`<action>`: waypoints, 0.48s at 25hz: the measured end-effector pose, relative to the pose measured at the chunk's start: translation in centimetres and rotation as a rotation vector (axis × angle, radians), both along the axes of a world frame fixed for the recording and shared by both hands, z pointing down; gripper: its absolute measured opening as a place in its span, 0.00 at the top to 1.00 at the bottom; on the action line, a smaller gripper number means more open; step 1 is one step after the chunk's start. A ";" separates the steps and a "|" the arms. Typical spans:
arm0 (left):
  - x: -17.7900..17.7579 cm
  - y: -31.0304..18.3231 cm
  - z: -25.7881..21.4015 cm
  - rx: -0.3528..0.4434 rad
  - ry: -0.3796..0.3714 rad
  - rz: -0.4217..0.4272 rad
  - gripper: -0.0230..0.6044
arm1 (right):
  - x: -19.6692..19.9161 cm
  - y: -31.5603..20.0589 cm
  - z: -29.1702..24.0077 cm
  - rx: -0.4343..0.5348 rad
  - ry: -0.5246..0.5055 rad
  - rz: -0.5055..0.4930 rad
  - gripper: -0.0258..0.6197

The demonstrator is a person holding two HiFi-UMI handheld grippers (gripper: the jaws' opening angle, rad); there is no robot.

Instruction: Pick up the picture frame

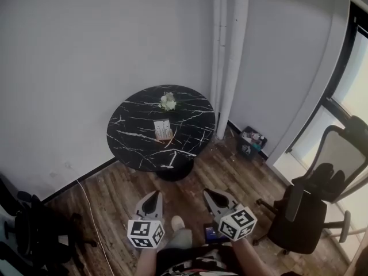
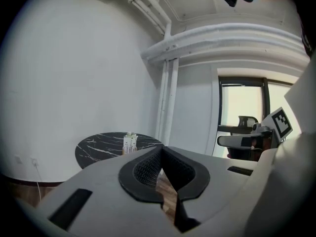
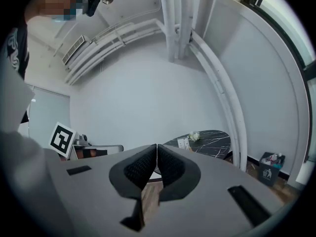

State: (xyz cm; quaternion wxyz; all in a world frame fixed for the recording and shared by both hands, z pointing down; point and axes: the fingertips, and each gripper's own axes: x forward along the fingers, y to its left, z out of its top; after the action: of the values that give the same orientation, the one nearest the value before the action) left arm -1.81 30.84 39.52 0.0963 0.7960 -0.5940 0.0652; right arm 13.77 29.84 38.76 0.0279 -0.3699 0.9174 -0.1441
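1. The left gripper point(image 1: 153, 195) is being held low at the near edge of the scene, over the wooden floor point(image 1: 230, 171). Its jaws are being pressed together, with nothing pinched between them.
2. The right gripper point(image 1: 210, 194) is being held just to the right of the left one, at about the same nearness. Its jaws are likewise being pressed together on nothing.
3. Both grippers are being pointed toward the far side of the room, where a round black marble table point(image 1: 132, 137) is being viewed by each gripper camera.
4. The picture frame point(image 1: 163, 129) is being carried by the table, near the middle of its top and well apart from both grippers. In the left gripper view it appears to be standing upright.
5. A small bunch of white flowers point(image 1: 168, 101) is being displayed on the far part of the table top, beyond the frame and apart from it.
6. White pipes point(image 1: 230, 56) are being run up the wall just right of the table, and a small bin point(image 1: 252, 142) is being kept on the floor to their right.
7. A black office chair point(image 1: 305, 211) is being left at the right by the window, and another chair point(image 1: 29, 229) at the near left.
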 end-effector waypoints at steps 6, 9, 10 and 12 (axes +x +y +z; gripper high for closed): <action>-0.4 -2.5 -0.3 0.065 -0.025 0.005 0.94 | -0.4 -3.2 0.8 -0.010 0.010 0.004 0.93; -1.0 -5.0 0.2 0.069 0.047 0.019 0.94 | -1.3 -5.5 2.0 -0.028 0.023 -0.005 0.93; -1.3 -6.1 0.4 0.065 0.065 0.017 0.94 | -1.6 -6.5 2.3 -0.037 0.025 -0.011 0.93; -2.1 -8.6 0.8 0.059 0.085 0.013 0.94 | -2.2 -8.7 2.8 -0.054 0.028 -0.024 0.93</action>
State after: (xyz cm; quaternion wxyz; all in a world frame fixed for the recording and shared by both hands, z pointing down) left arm -3.87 22.23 40.34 0.0976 0.8044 -0.5858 0.0145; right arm 11.56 21.13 41.57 0.0034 -0.3617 0.9178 -0.1640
